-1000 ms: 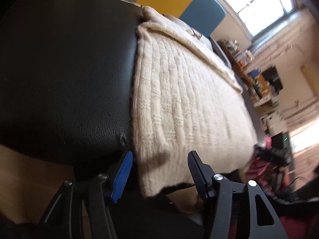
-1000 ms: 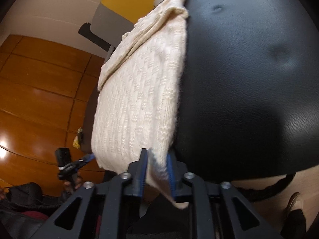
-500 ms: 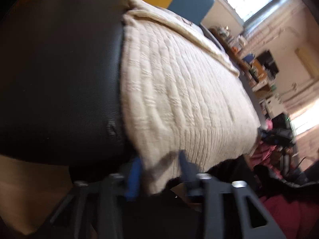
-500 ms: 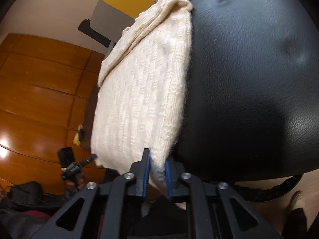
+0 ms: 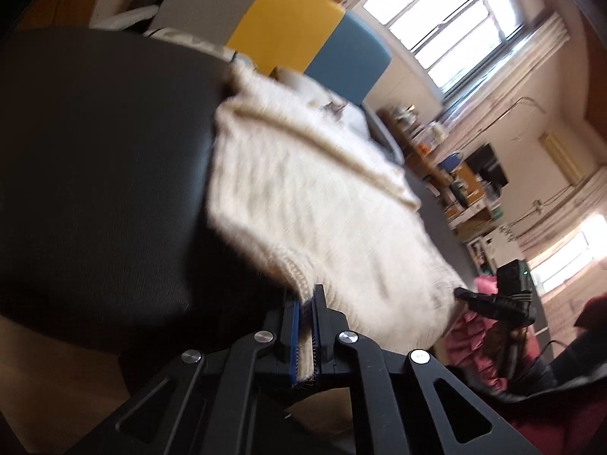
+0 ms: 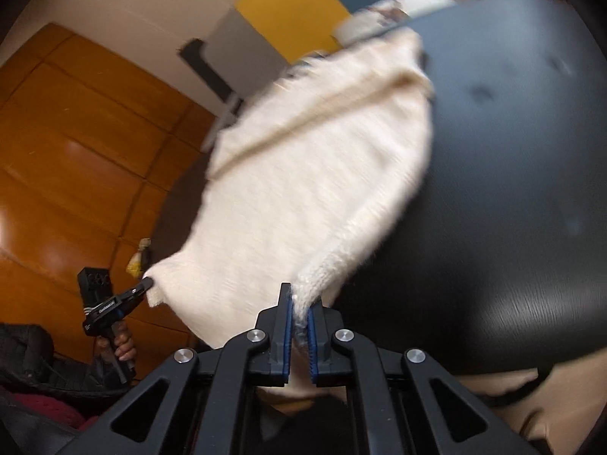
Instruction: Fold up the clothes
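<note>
A cream knitted sweater [image 5: 311, 189] lies along one side of a black leather seat [image 5: 98, 174], its near end lifted off the surface. My left gripper [image 5: 306, 305] is shut on the ribbed hem at one near corner. In the right wrist view the same sweater [image 6: 303, 189] rises from the black seat [image 6: 504, 189], and my right gripper [image 6: 299, 303] is shut on the other near corner of its hem. Each view shows the opposite gripper pinching the far corner: the right gripper [image 5: 461, 292] and the left gripper [image 6: 146, 283], held by a hand [image 6: 123, 349].
Grey, yellow and blue panels [image 5: 288, 34] stand behind the seat. Windows [image 5: 459, 19] and cluttered shelves [image 5: 447, 167] fill the right of the left wrist view. Orange wooden wall panels [image 6: 76, 159] sit left in the right wrist view. Pink cloth [image 5: 474, 337] lies low right.
My left gripper went from open around the hem corner to shut on it. Both grippers have lifted the sweater's near end up off the seat edge; the cloth is blurred with motion.
</note>
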